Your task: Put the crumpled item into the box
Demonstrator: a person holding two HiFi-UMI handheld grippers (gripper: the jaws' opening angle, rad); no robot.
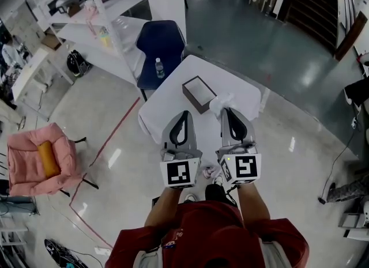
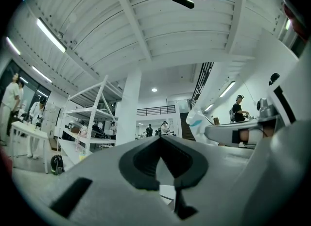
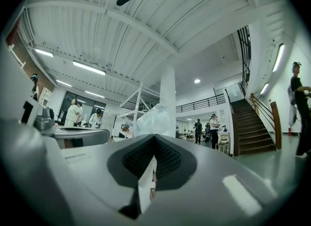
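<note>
Far left in the head view, a pink armchair [image 1: 26,163] stands on the glossy floor with an orange cushion [image 1: 47,158] lying on its seat. Above it, white shelving [image 1: 86,13] lines the wall. A navy chair [image 1: 164,39] is pushed up to the far edge of the white bench [image 1: 248,94], and a water bottle [image 1: 159,68] stands on its seat.

The left tool [image 1: 184,113] reaches out over the near edge of the bench. In the left gripper view this tool [image 2: 160,137] has its jaws closed tip to tip, and nothing is caught between them.

Just beyond it, the box [image 1: 199,94] sits on the bench with dark sides and a pale top face, turned at an angle to the bench edges.

To the right, the right tool [image 1: 226,110] lies parallel to the left one. In the right gripper view it [image 3: 154,136] is clamped fully together, pinching the crumpled plastic wad [image 3: 154,119], which billows up translucent white above the jaw tips. From the head view the wad [image 1: 222,102] shows just beside the right side of the box, outside it and over the bench. The left gripper view catches it [image 2: 197,121] at the end of the neighbouring tool.
</note>
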